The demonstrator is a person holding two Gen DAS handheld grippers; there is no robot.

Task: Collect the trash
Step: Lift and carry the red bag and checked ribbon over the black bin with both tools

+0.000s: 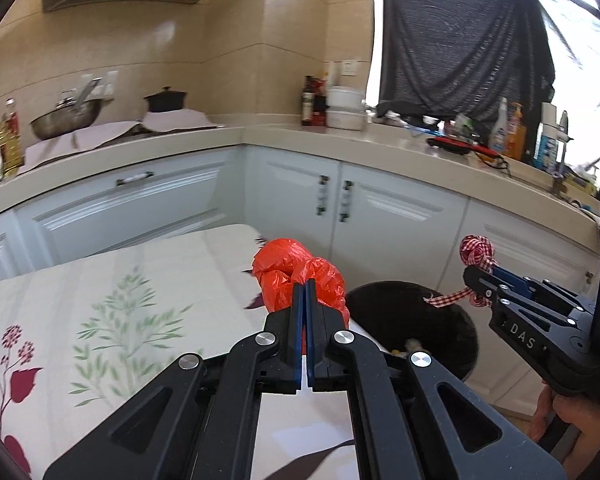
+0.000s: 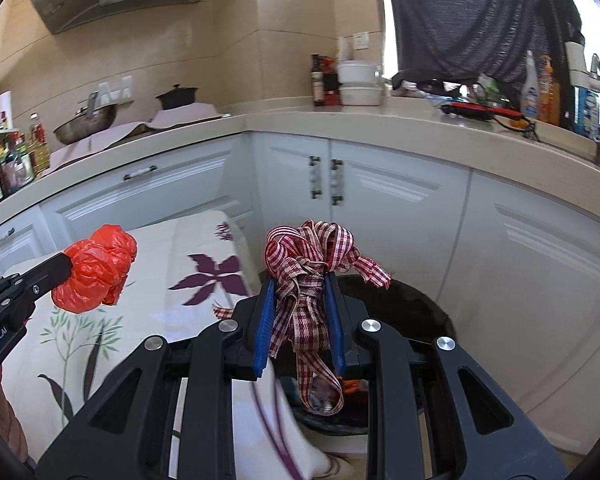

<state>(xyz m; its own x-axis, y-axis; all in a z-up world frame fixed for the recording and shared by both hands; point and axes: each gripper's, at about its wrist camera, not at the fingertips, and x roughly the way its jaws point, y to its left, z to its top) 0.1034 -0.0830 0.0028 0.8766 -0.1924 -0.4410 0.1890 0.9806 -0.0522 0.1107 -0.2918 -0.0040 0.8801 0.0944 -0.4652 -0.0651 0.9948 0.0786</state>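
My left gripper [image 1: 305, 282] is shut on a crumpled orange-red plastic bag [image 1: 296, 270], held above the far edge of the flowered tablecloth [image 1: 112, 312]. In the right wrist view the same plastic bag [image 2: 96, 272] hangs at the left from the left gripper [image 2: 66, 268]. My right gripper [image 2: 300, 280] is shut on a bundle of red-and-white checked ribbon [image 2: 312, 256], whose loose ends dangle below the fingers. The ribbon [image 1: 476, 252] and the right gripper [image 1: 474, 274] show at the right of the left wrist view, above a black-lined trash bin [image 1: 412, 320] beside the table.
White cabinet doors [image 1: 400, 216] and a beige L-shaped counter [image 1: 300, 136] stand behind the bin. On the counter are a steel bowl [image 1: 64, 118], a dark pot [image 1: 166, 100], bottles [image 1: 312, 102] and a red tool [image 1: 456, 146]. A dark cloth [image 1: 460, 40] hangs over the window.
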